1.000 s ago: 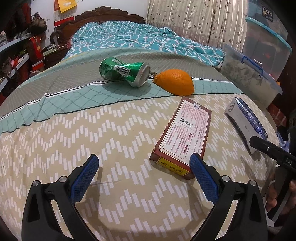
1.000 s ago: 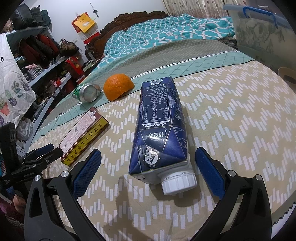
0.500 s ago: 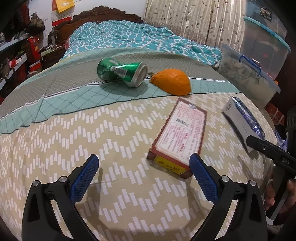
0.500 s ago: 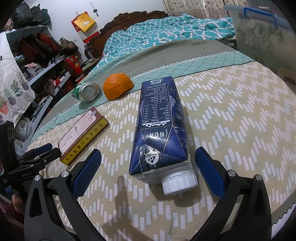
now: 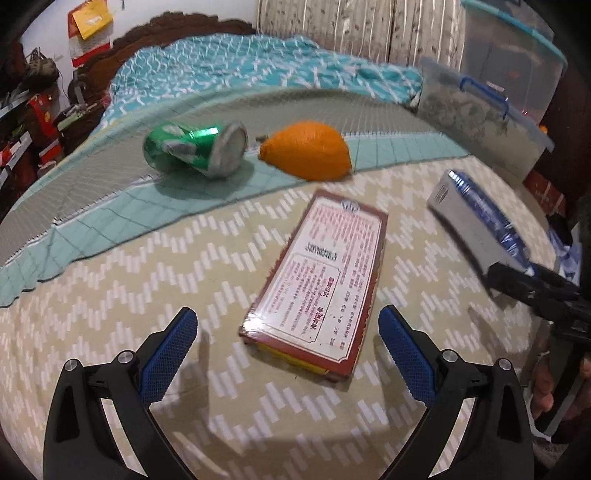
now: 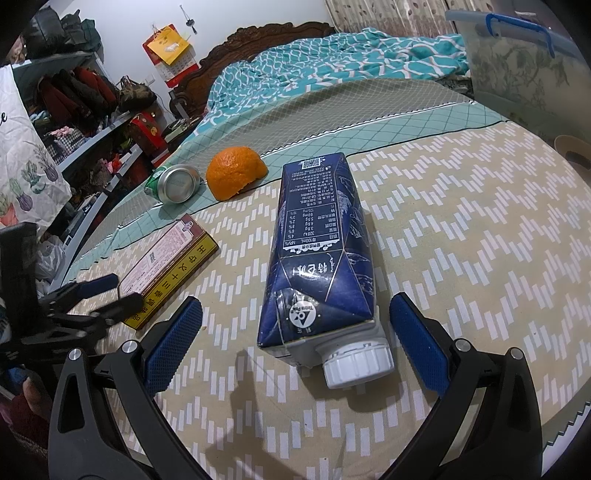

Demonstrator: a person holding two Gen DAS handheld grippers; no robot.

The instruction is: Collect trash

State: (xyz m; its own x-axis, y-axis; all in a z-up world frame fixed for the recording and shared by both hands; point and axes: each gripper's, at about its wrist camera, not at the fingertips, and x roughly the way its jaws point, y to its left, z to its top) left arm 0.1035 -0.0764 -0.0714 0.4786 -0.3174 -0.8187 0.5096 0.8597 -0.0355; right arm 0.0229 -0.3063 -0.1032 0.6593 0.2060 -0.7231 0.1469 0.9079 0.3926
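Here, low in the frame, the left gripper (image 5: 287,343) spreads around the flat box (image 5: 317,278); the right gripper (image 6: 295,332) gapes around the carton (image 6: 319,254). Centre each before squeezing.

Setting: a home bedroom. Ahead of both pairs of jaws lies a bed (image 6: 461,229) with a zigzag-patterned cover, a teal quilt (image 6: 325,70) bunched at its far end and a carved dark wooden headboard (image 6: 258,37) beyond that. Far ahead on the wall hangs a red and yellow calendar (image 6: 168,51). Left of the jaws — open shelves (image 6: 92,122) crowded with bags, clothes and red boxes. Right of the jaws — clear plastic storage bins (image 5: 491,107) stacked beside patterned curtains (image 5: 354,26). Domestic clutter throughout; lived-in private room.
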